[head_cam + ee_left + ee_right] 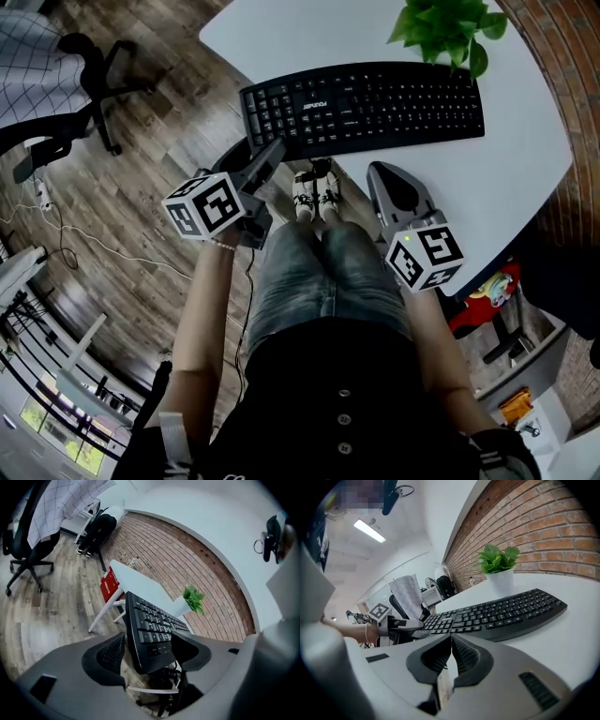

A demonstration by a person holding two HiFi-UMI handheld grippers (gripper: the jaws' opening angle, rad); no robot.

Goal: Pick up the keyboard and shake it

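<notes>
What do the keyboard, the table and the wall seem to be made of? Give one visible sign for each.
The keyboard: probably plastic, matt black, with moulded keys and a soft sheen. The table: smooth white top, perhaps laminate or painted board; the look leaves it open. The wall: red brick, rough, with pale mortar lines between courses.

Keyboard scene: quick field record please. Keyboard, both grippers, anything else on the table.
keyboard: black, lying flat on the white table, not lifted
left gripper: jaws straddle the keyboard's left end; firm clamp cannot be told
right gripper: jaws together, empty, near the keyboard's front edge, apart from it
plant: green, in a white pot, beyond the keyboard's right end
</notes>
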